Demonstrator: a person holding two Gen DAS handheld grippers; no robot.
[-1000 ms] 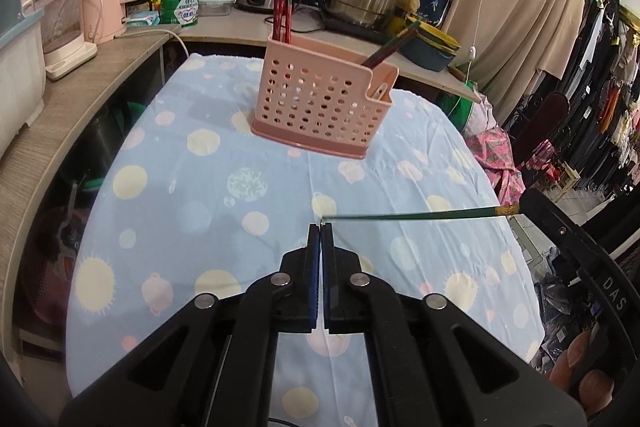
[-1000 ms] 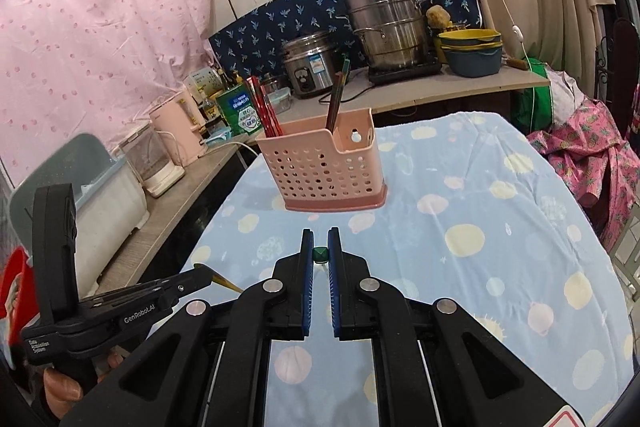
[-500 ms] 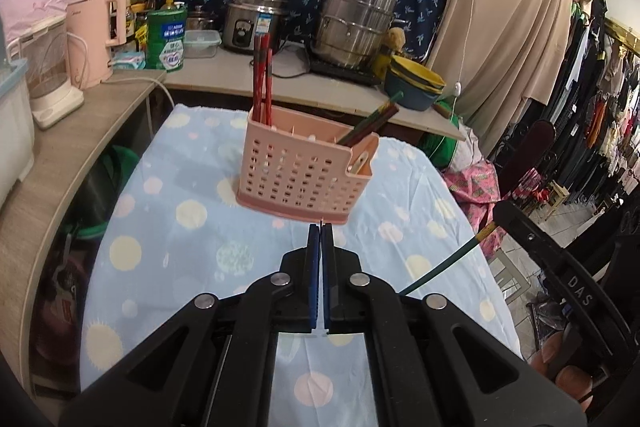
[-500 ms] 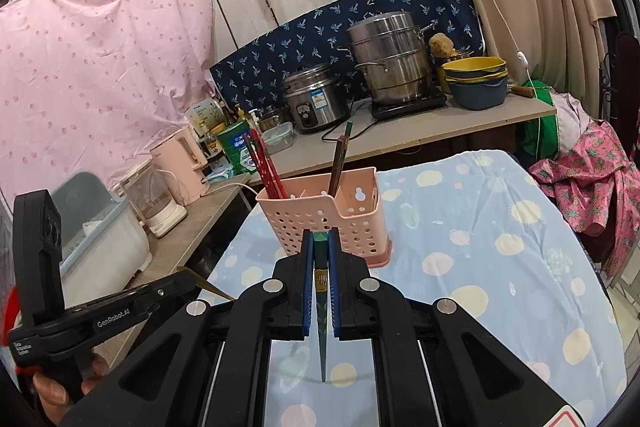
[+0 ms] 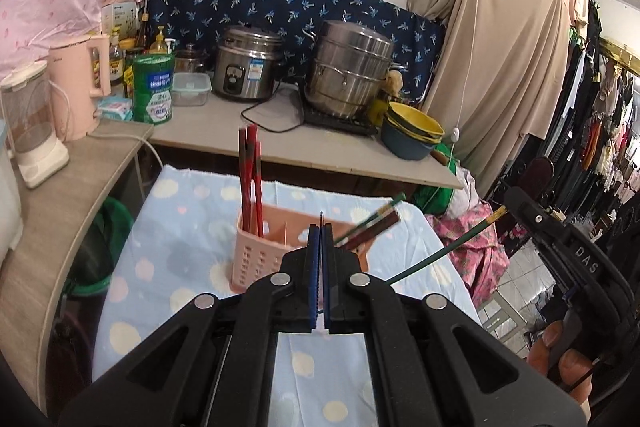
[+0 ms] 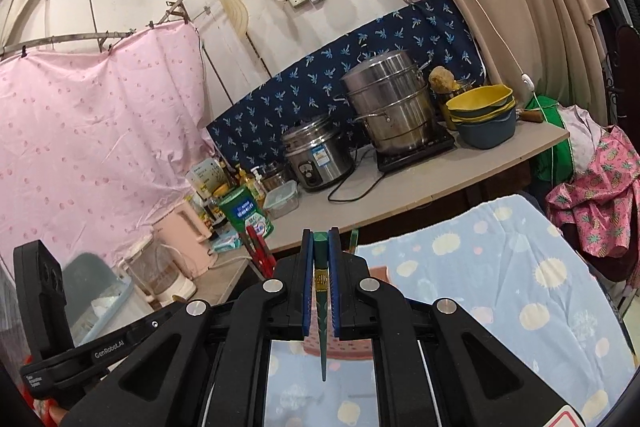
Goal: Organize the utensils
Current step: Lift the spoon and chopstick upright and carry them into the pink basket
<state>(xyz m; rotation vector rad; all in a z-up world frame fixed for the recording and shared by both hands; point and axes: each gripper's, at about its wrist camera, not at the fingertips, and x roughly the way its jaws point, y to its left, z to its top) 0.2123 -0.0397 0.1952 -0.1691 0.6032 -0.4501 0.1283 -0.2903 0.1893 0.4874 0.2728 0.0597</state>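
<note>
A pink perforated basket (image 5: 260, 259) stands on the dotted blue tablecloth (image 5: 180, 267). It holds upright red chopsticks (image 5: 250, 179) on its left and a green and a brown one (image 5: 372, 227) leaning right. My left gripper (image 5: 320, 227) is shut just in front of the basket, with a thin dark stick tip poking up between its pads. My right gripper (image 6: 320, 239) is shut on the thick end of a green chopstick (image 6: 322, 307), whose point hangs down. In the left wrist view that green chopstick (image 5: 440, 255) slants in from the right gripper (image 5: 520, 207), right of the basket.
Behind the table is a counter (image 5: 280, 143) with a rice cooker (image 5: 244, 63), a steel steamer pot (image 5: 348, 75), stacked bowls (image 5: 412, 135), a green tin (image 5: 154, 87) and a pink kettle (image 5: 84, 87). Clothes hang at the right. A person's fingers (image 5: 560, 351) grip the right handle.
Both grippers have risen and come closer to the basket. The green chopstick has swung from lying level to pointing steeply down in the right gripper.
</note>
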